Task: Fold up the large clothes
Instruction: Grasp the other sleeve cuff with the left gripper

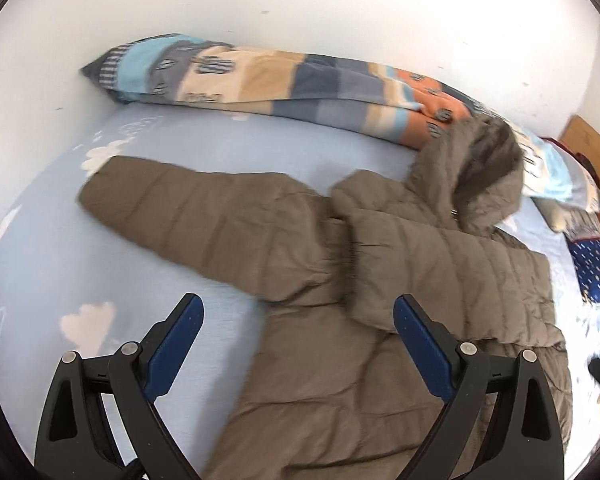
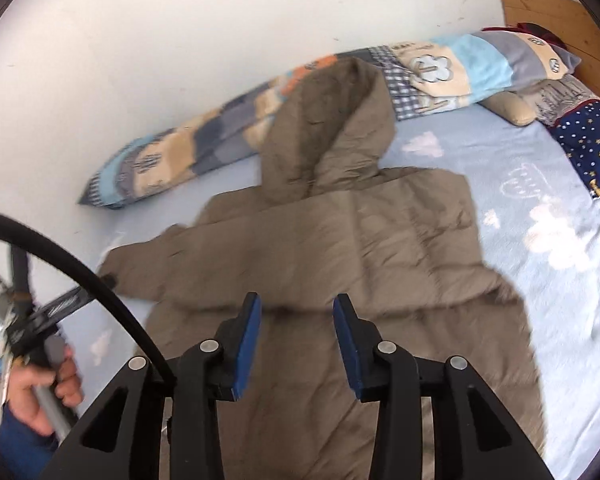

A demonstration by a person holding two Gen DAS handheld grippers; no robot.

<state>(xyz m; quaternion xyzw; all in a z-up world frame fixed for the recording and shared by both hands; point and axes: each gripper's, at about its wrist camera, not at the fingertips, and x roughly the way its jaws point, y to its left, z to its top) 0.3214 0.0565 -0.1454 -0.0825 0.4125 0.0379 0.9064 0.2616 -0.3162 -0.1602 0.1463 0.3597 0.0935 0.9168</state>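
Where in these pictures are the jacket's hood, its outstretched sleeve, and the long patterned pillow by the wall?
hood (image 2: pixel 328 128), right wrist view, on its plain outer fabric.
outstretched sleeve (image 1: pixel 188 216), left wrist view, mid-length of the sleeve.
long patterned pillow (image 1: pixel 260 80), left wrist view, on its beige middle patch.

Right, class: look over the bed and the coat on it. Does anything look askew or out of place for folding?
Yes. The coat is lopsided: one sleeve sticks straight out across the sheet, while the other is already folded over the body. The hood stands up crumpled against the long pillow instead of lying flat.
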